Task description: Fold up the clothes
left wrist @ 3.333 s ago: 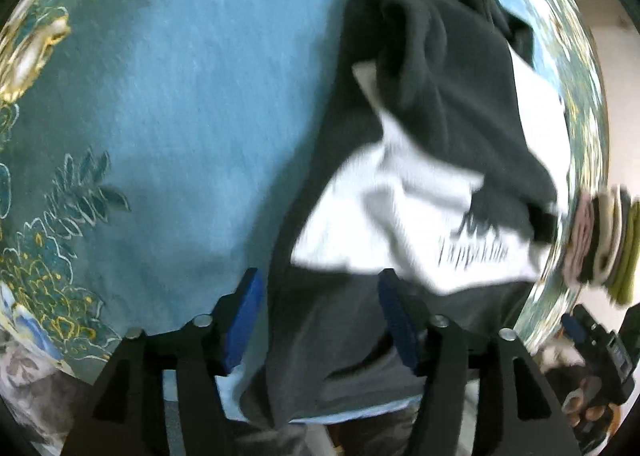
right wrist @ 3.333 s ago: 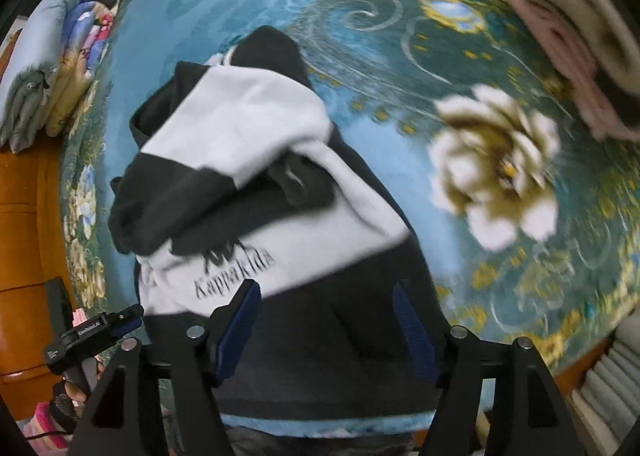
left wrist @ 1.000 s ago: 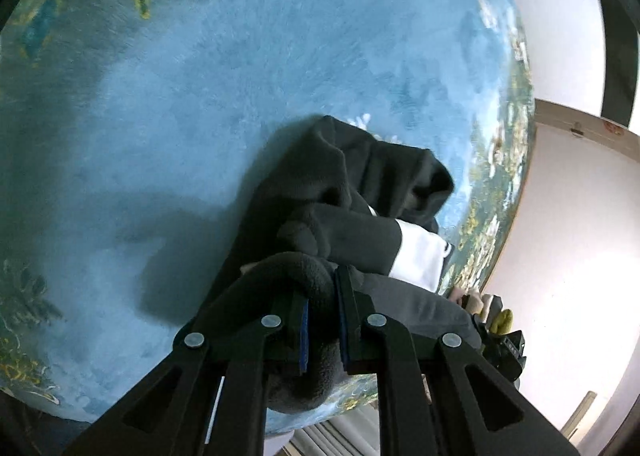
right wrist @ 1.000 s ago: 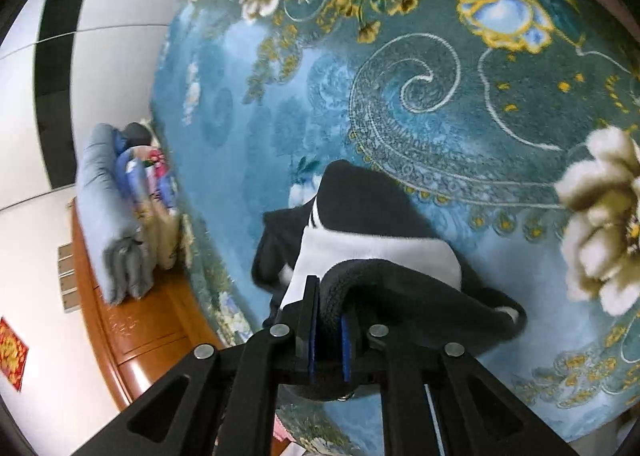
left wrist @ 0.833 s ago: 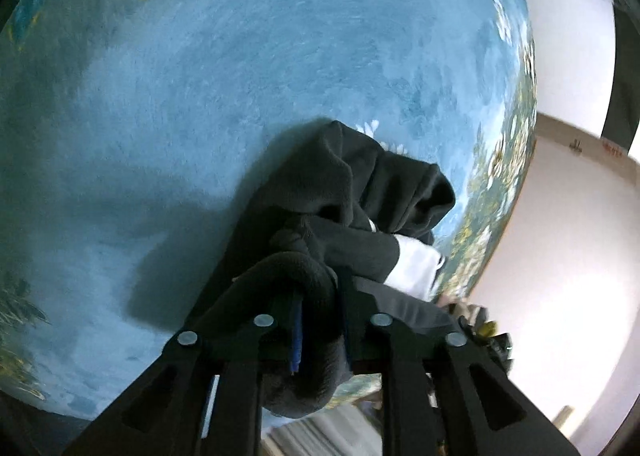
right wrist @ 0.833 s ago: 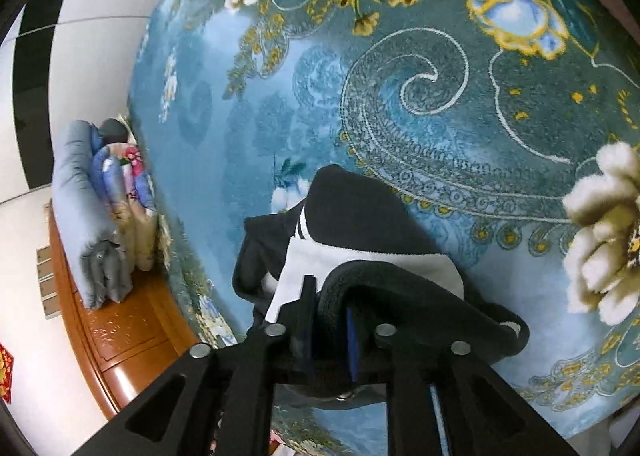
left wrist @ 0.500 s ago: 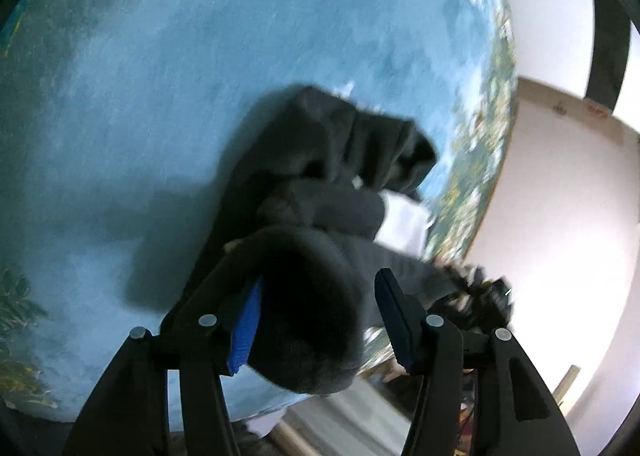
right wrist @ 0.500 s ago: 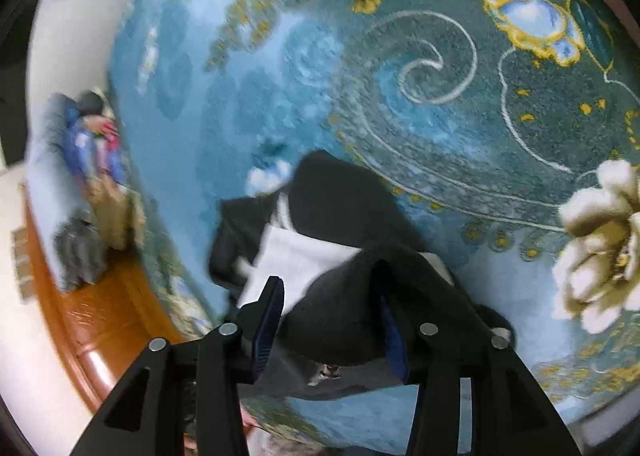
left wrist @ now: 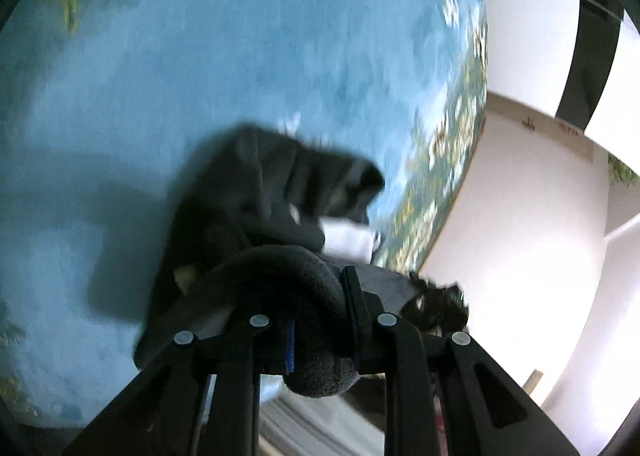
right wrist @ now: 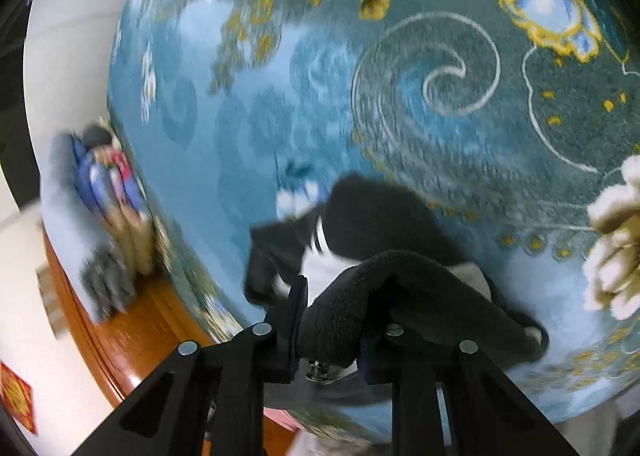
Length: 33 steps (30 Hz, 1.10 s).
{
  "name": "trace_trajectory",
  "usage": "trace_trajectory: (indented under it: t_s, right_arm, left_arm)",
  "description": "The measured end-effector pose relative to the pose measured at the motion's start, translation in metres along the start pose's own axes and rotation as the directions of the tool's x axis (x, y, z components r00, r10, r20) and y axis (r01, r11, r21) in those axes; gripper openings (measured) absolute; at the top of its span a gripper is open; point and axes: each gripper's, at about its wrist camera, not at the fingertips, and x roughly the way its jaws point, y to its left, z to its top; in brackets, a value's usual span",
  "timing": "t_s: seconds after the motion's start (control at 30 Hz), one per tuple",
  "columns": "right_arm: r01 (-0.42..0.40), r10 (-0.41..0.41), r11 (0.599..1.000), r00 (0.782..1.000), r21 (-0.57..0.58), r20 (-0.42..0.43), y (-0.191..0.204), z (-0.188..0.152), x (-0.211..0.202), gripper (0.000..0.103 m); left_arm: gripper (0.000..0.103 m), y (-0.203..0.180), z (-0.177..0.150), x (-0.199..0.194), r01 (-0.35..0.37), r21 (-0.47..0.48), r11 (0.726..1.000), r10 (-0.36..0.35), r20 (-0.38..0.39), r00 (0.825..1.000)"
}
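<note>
Sweater (right wrist: 384, 232) — black and white, lifted off the rug (right wrist: 248, 103), hem pinched in both left tongs (left wrist: 318, 336) and right tongs (right wrist: 334, 330); fold step under way — next, lay it flat.

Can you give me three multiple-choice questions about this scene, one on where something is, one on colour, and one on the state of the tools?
1. Where does the black and white fleece hoodie lie?
A. on the blue floral carpet
B. on a wooden chair
C. in a basket

2. What colours is the hoodie?
A. red and yellow
B. black and white
C. all green

3. What are the left tool and right tool doing?
A. both wide open, holding nothing
B. each has a fold of the hoodie between its fingers
C. only the right one has fabric

Answers: 1 A, the carpet surrounds the garment in both views. 2 B, dark fleece with a white panel. 3 B, a fabric roll fills each gap.
</note>
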Motion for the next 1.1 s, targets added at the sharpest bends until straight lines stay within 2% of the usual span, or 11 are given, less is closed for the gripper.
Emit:
trace_trajectory:
  t_s: [0.2,0.27,0.33,0.43,0.53,0.6,0.77,0.87,0.93,1.0,1.1]
  right_arm:
    - [-0.009,0.007,0.999,1.000,0.051,0.025,-0.002,0.023,0.026,0.025]
    - [-0.032,0.031,0.998,0.999,0.058,0.024,-0.002,0.026,0.029,0.028]
    - [-0.074,0.073,0.996,0.997,0.053,0.031,-0.001,0.029,0.027,0.040]
    - [-0.155,0.149,0.987,0.982,0.044,0.117,0.002,0.032,0.013,0.051]
    - [-0.072,0.077,0.997,0.982,-0.032,0.170,0.008,0.032,-0.001,0.051]
    - [0.042,-0.027,0.995,0.987,-0.096,0.157,0.011,0.031,0.004,0.051]
    - [0.244,-0.225,0.938,0.969,-0.245,0.102,0.015,0.025,0.037,0.051]
    - [0.265,-0.248,0.924,0.964,-0.274,0.096,0.018,0.022,0.054,0.050]
    - [0.266,-0.247,0.925,0.964,-0.271,0.101,0.021,0.020,0.058,0.040]
    - [0.282,-0.263,0.914,0.959,-0.292,0.105,0.024,0.015,0.057,0.017]
    - [0.297,-0.270,0.902,0.954,-0.312,0.127,0.025,0.009,0.048,0.010]
  left_arm:
    - [0.021,0.027,0.035,0.017,0.068,-0.193,0.979,-0.062,0.037,0.997]
    - [0.029,0.032,0.035,0.016,0.135,-0.237,0.962,-0.124,0.060,0.990]
    - [0.052,0.034,0.032,0.010,0.209,-0.255,0.944,-0.191,0.097,0.977]
    - [0.061,0.030,0.022,-0.008,0.324,-0.218,0.921,-0.287,0.182,0.940]
    - [0.066,0.024,0.012,-0.031,0.264,-0.134,0.955,-0.227,0.243,0.943]
    - [0.066,0.020,0.007,-0.037,0.060,-0.062,0.996,-0.043,0.246,0.968]
    - [0.066,0.017,-0.008,-0.010,-0.262,0.099,0.960,0.245,0.162,0.956]
    - [0.066,0.017,-0.018,0.004,-0.317,0.151,0.936,0.298,0.135,0.945]
    - [0.059,0.017,-0.025,0.008,-0.309,0.169,0.936,0.290,0.130,0.948]
    - [0.047,0.018,-0.034,0.011,-0.283,0.180,0.942,0.264,0.121,0.957]
    - [0.047,0.023,-0.043,0.008,-0.212,0.177,0.961,0.197,0.104,0.975]
